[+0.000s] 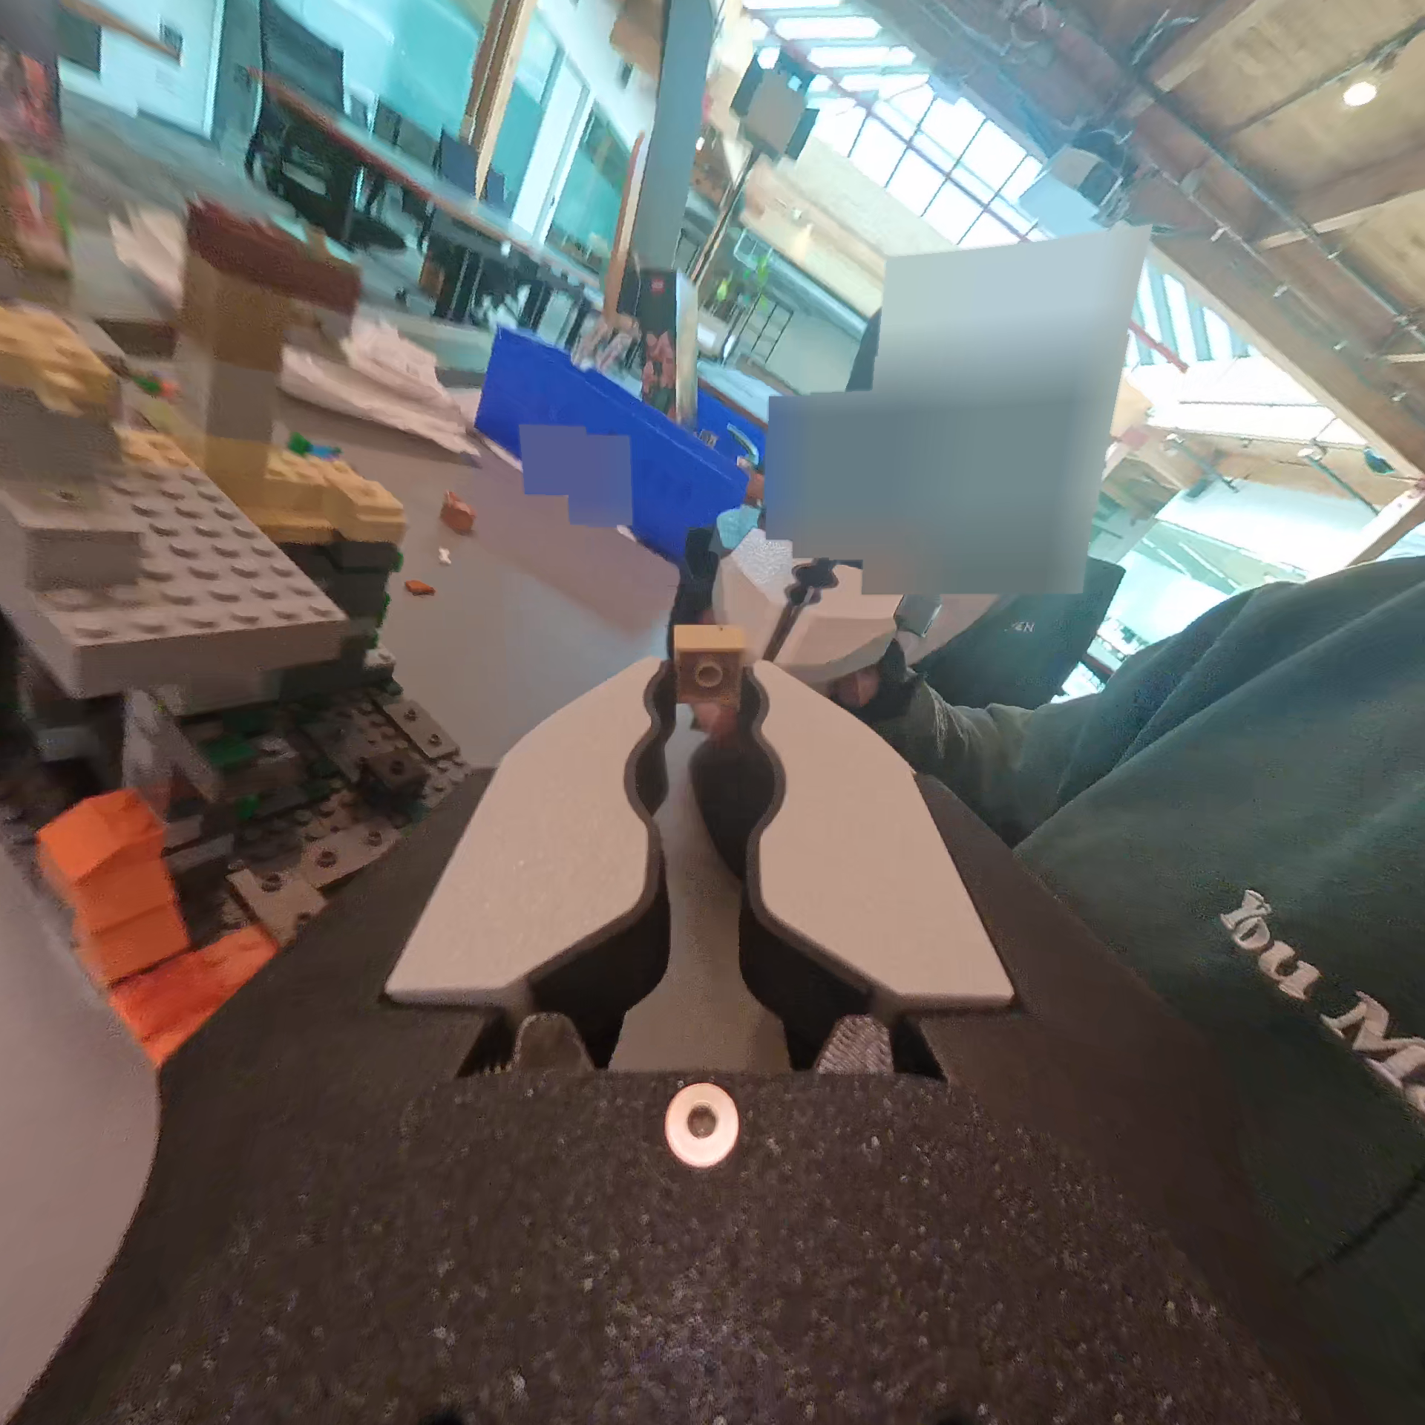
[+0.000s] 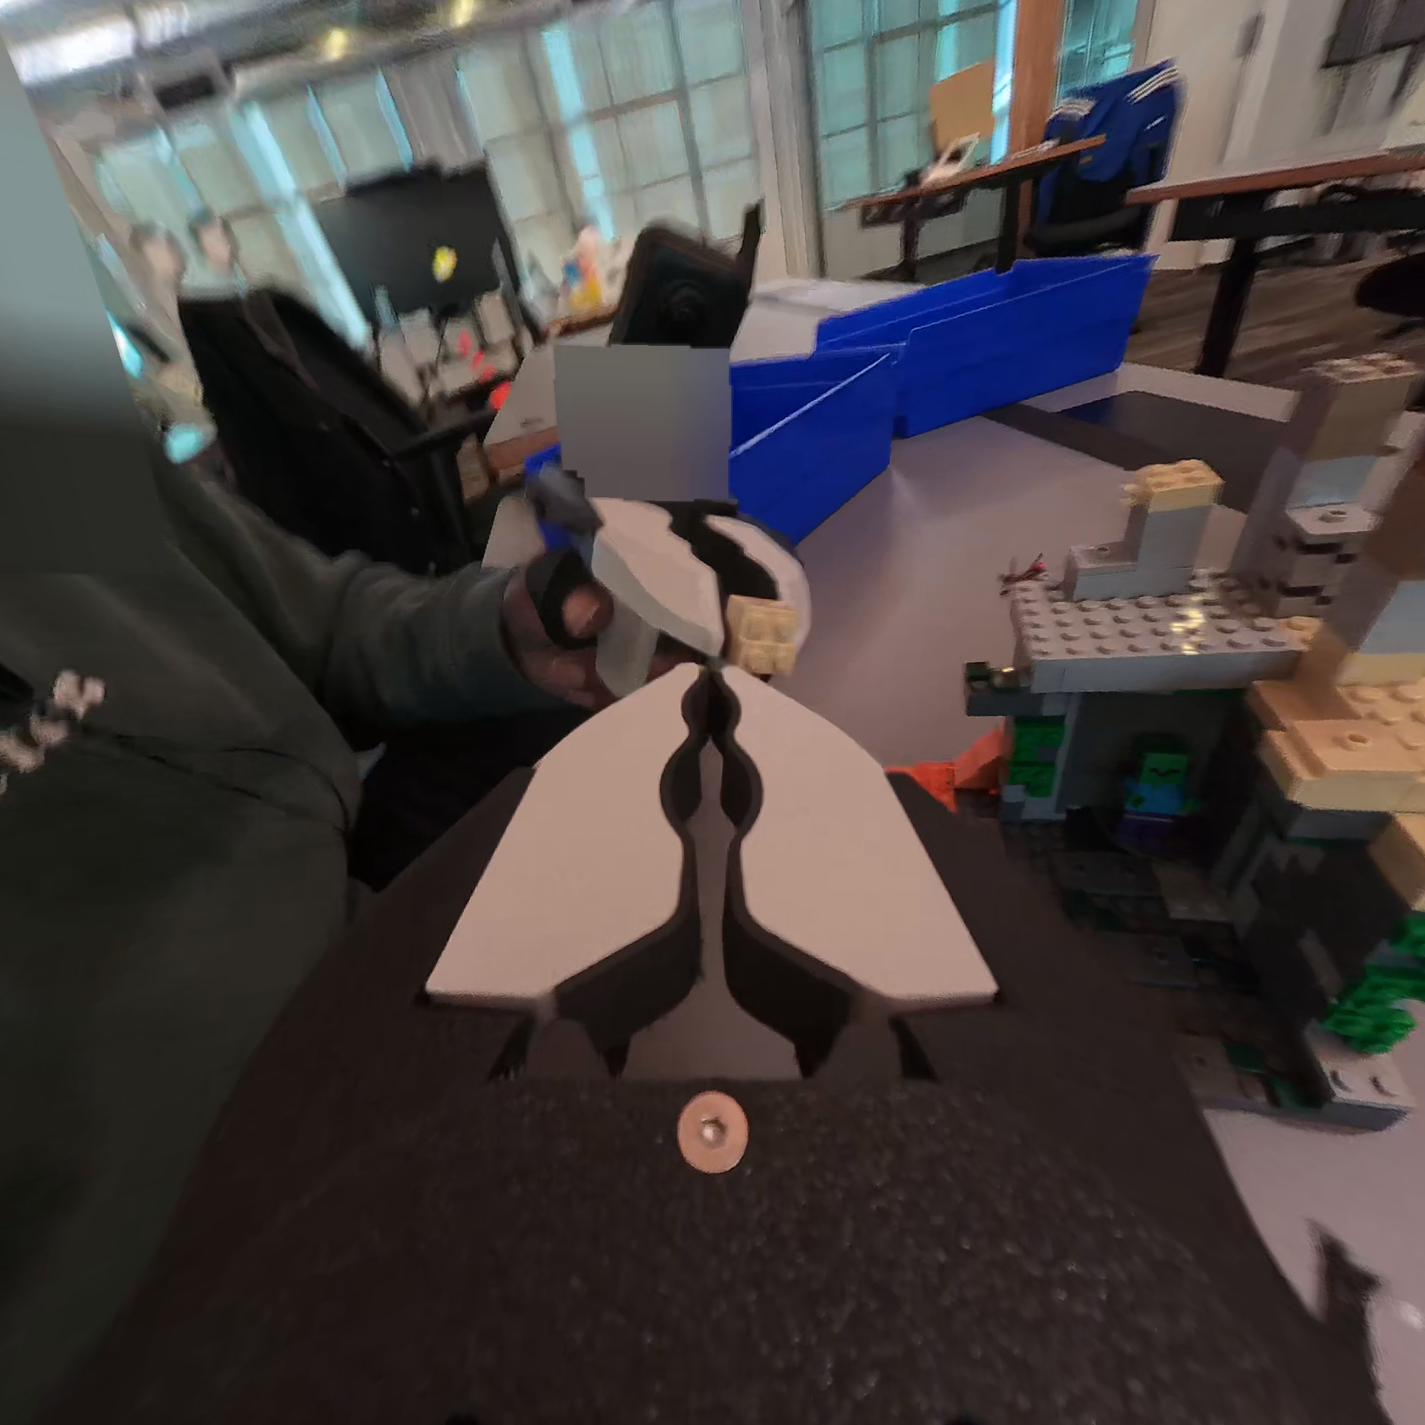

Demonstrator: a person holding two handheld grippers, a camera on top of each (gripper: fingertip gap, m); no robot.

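Note:
My left gripper point(image 1: 708, 665) is shut on a small tan brick point(image 1: 709, 682), pinched between its fingertips with one stud facing the camera. The right wrist view shows the same brick point(image 2: 763, 634) gripped in the left gripper point(image 2: 698, 586), held up above the grey table. My right gripper point(image 2: 713, 672) is shut, its pads meeting with nothing between them. Its tips sit just below and left of the tan brick. It also shows in the left wrist view point(image 1: 810, 617), right behind the brick, fingers together.
A brick-built model with a grey studded plate point(image 1: 193, 571), tan and orange bricks stands to the left; it shows on the right in the right wrist view point(image 2: 1141, 624). Blue bins point(image 2: 964, 362) stand behind. Small loose pieces point(image 1: 456, 513) lie on the table. A person's dark green sleeve point(image 1: 1195, 771) is at the right.

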